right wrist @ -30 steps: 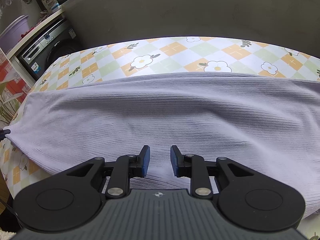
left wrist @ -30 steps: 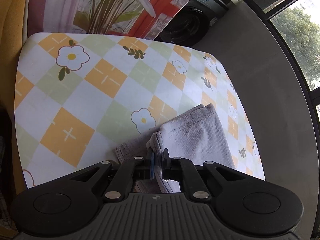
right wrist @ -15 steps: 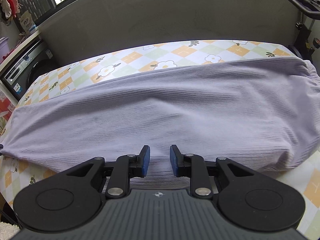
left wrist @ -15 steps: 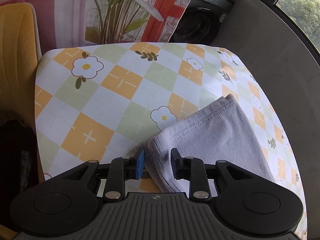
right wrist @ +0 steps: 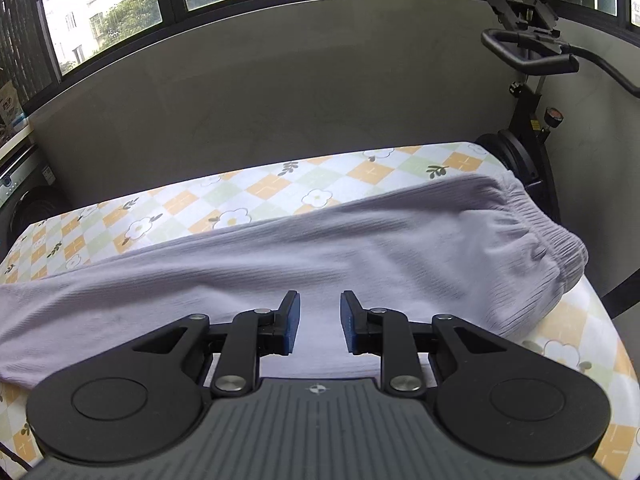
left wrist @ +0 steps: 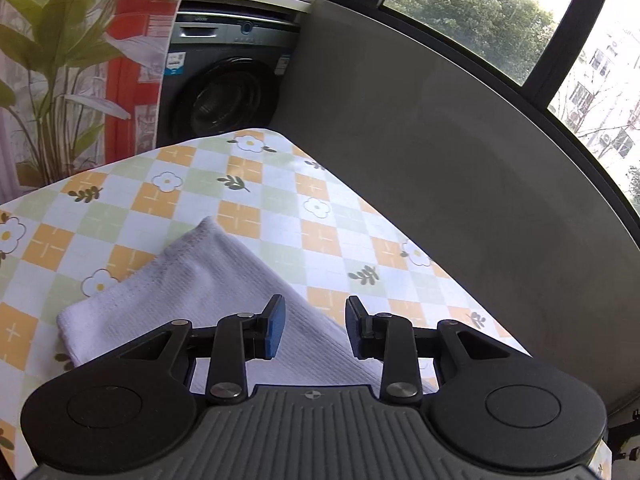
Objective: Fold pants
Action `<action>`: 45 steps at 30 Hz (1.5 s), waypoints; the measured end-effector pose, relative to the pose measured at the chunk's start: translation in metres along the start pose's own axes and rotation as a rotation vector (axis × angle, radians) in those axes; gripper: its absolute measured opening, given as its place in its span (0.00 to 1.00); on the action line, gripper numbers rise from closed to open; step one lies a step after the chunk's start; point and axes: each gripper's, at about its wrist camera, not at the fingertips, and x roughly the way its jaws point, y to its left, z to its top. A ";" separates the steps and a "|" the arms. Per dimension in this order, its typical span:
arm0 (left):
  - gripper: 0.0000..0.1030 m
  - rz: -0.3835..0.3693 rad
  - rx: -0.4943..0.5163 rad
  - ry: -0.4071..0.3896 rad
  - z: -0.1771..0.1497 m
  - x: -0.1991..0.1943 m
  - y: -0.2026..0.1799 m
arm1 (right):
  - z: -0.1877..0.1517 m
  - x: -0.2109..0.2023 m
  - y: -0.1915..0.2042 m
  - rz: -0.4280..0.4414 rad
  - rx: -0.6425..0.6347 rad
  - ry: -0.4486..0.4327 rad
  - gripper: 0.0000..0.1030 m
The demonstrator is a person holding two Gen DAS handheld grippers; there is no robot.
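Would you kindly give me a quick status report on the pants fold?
Left gripper open, empty, above the leg cuff. Right gripper open, empty, over mid-leg. Lavender pants flat, full length on the checked tablecloth, not yet folded. Nothing in the way.

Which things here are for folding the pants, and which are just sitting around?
For the job:
- pants, lying stretched across the table
- left gripper, open
- right gripper, open

Just around:
- washing machine
- exercise bike
- plant-print curtain
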 end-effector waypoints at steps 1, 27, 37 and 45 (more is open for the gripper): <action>0.34 -0.021 0.005 0.014 -0.003 0.005 -0.010 | 0.009 0.002 -0.008 -0.020 -0.007 -0.016 0.24; 0.53 -0.065 -0.218 0.452 -0.064 0.119 -0.095 | 0.067 0.196 -0.018 0.100 -0.258 0.196 0.50; 0.56 -0.045 -0.137 0.503 -0.083 0.128 -0.119 | 0.060 0.214 -0.009 0.099 -0.263 0.284 0.57; 0.02 0.003 0.042 0.445 -0.095 0.131 -0.139 | 0.056 0.209 0.000 0.078 -0.283 0.270 0.40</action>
